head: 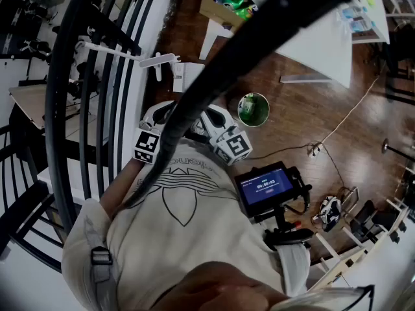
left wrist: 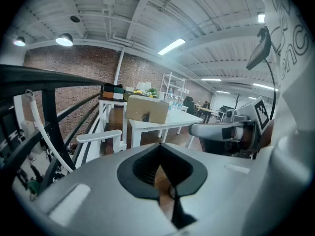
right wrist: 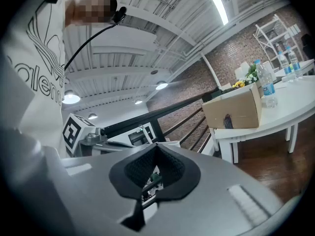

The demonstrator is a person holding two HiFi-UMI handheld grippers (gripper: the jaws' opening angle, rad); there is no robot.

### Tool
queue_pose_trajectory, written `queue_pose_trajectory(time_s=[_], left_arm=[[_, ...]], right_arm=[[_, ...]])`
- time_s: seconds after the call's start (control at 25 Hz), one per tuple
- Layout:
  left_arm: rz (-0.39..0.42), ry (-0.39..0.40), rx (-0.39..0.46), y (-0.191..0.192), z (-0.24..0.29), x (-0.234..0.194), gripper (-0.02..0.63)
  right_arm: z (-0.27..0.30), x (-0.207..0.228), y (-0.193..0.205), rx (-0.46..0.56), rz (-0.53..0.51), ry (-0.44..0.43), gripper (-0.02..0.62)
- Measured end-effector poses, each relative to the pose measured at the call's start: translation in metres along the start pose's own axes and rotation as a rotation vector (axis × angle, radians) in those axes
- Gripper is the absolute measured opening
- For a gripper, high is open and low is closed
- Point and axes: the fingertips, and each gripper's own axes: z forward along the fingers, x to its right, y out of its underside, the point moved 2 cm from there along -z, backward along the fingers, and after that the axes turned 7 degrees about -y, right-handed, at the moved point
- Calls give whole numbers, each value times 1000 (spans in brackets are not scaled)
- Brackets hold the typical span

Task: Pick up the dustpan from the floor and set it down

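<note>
**Pre-pickup: both grippers idle at the chest, dustpan not yet located**

Step in hand: the approach, not yet under way. The person is standing by the black railing [head: 52, 109] and holding both tools close to the shirt, aimed outward across the room.

Left gripper [left wrist: 162, 170]: jaws are sitting fully together, with nothing between them; only floor is showing through the small gap.
Right gripper [right wrist: 155, 173]: jaws are likewise meeting, empty; the bits in the gap are lying far behind.

Dustpan: no view is showing it clearly. A white long-handled piece [head: 157, 60] is lying by the railing ahead of the person and may be it; I cannot tell. Neither gripper is near it.

Next move, as I judge it: find the pan on the wooden floor [head: 305, 115], lower one gripper well below its present height, part its jaws and line them across the handle before closing.

Count:
- grippers: two; marker cubes: two [head: 147, 146] [head: 235, 144]
- white table [head: 311, 50]: one in the head view
- cardboard box [head: 211, 10]: one
- green-lined round bin [head: 264, 102]: one
- screen unit [head: 264, 188]: one
</note>
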Motion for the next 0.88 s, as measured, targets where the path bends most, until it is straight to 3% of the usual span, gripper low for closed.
queue_pose_trajectory(time_s=[0.12, 0.28, 0.48, 0.6, 0.64, 0.72, 0.76, 0.88], left_arm=[[4, 29, -41, 6, -2, -23, 20], [95, 48, -60, 14, 20, -53, 21], [88, 50, -113, 39, 33, -68, 21], [127, -34, -193, 70, 68, -107, 21], [137, -72, -211, 81, 80, -120, 52], [142, -120, -212, 96, 103, -138, 283], [143, -130, -200, 101, 113, -143, 343], [172, -100, -137, 102, 140, -144, 370]], right_arm=[[11, -7, -6, 12, 11, 31, 2], [21, -7, -11, 41, 35, 53, 2], [14, -4, 10, -18, 86, 51, 2], [23, 14, 16, -36, 103, 63, 2], [23, 19, 20, -46, 112, 69, 2], [19, 23, 30, -60, 144, 80, 2], [16, 24, 36, -65, 161, 87, 2], [6, 22, 55, -92, 196, 112, 2]])
